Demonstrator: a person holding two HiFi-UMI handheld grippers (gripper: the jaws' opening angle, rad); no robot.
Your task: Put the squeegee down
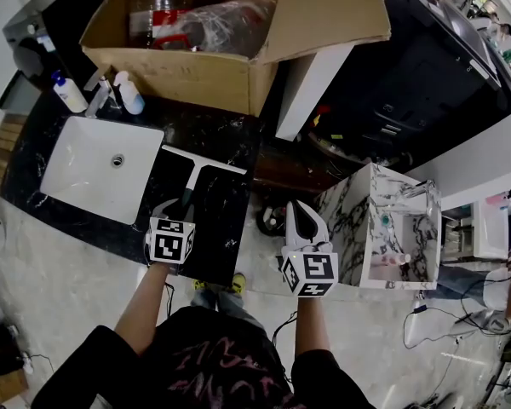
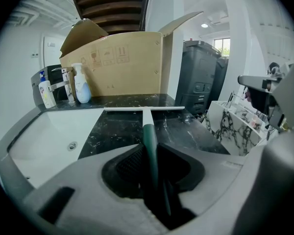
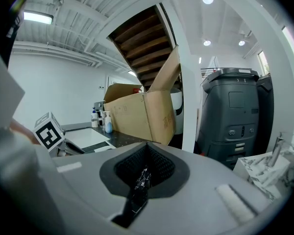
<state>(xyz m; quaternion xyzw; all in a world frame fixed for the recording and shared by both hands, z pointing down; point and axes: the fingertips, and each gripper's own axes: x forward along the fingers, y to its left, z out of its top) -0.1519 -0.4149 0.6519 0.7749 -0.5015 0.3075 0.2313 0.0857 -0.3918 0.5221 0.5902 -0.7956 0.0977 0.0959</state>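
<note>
The squeegee has a long white blade [image 1: 203, 160] [image 2: 144, 109] and a dark green handle [image 2: 149, 140]. It reaches out over the black marble counter [image 1: 226, 203] to the right of the sink, and its blade is down at the counter's surface. My left gripper [image 1: 180, 204] [image 2: 150, 154] is shut on the handle, which runs straight out between the jaws. My right gripper [image 1: 299, 214] [image 3: 145, 169] hangs off the counter's right end, over the floor, with its jaws closed together and nothing in them.
A white sink [image 1: 85, 173] with a faucet and two soap bottles [image 1: 69, 92] [image 1: 129, 94] lies left of the squeegee. A big open cardboard box [image 1: 204, 71] stands at the counter's back. A marble-patterned stand [image 1: 370, 228] and a dark bin [image 3: 237, 114] are on the right.
</note>
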